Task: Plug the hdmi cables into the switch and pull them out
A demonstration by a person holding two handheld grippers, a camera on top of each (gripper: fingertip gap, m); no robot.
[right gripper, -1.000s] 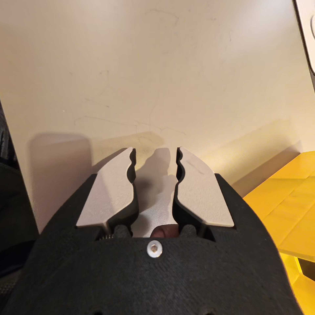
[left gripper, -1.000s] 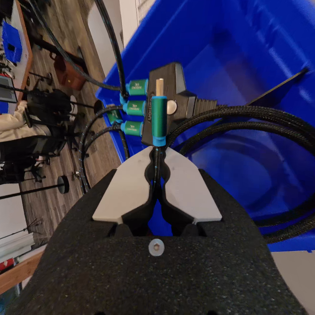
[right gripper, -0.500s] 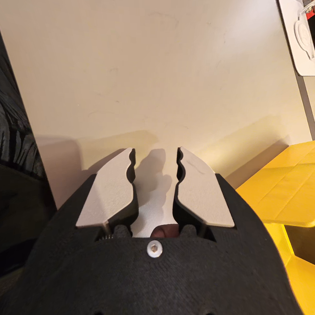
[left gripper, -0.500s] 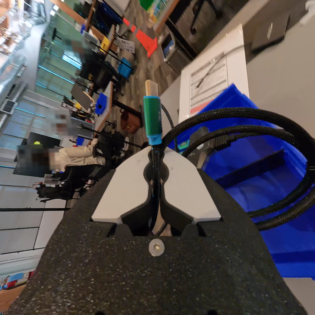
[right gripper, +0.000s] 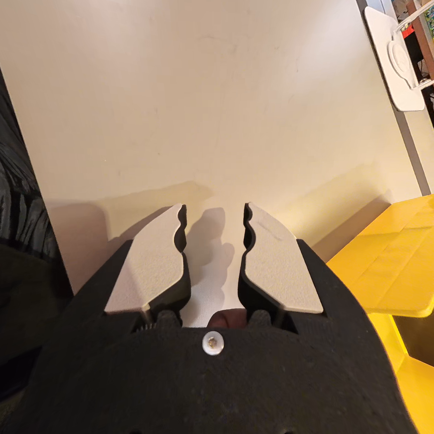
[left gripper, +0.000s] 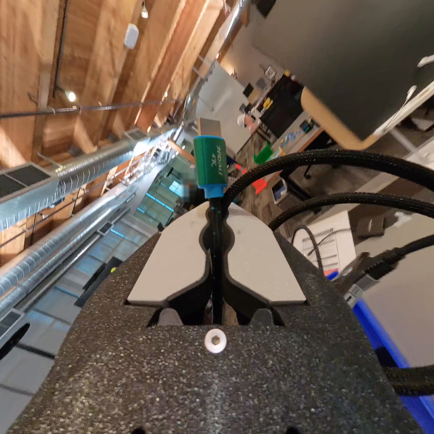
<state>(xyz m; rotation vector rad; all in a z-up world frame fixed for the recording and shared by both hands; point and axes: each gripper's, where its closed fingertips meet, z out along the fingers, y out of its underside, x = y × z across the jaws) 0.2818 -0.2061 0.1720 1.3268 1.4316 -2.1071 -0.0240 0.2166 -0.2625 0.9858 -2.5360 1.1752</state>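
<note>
My left gripper [left gripper: 216, 209] is shut on the black braided cord of an HDMI cable. The cable's green plug [left gripper: 210, 162] with a blue collar and bare metal tip sticks up past the fingertips, free in the air, pointing toward the ceiling. More black braided cables [left gripper: 340, 162] loop to the right of it. The switch is mostly hidden; a dark corner of it with a cable end [left gripper: 366, 270] shows at the right, over the blue bin [left gripper: 375, 328]. My right gripper [right gripper: 215, 209] is open and empty, low over a bare cream tabletop [right gripper: 211, 105].
A yellow bin [right gripper: 387, 258] stands right of my right gripper, and a white plate-like object [right gripper: 397, 61] lies at the table's far right edge. A dark garment [right gripper: 21, 223] is at the left. Ceiling beams and metal ducts [left gripper: 70, 169] fill the left wrist view. One gripper's finger ends stand about 70 cm off the other's.
My left gripper has lifted and tilted up with the green plug, away from the switch and blue bin, and now faces the ceiling. My right gripper stays open and has shifted slightly.
</note>
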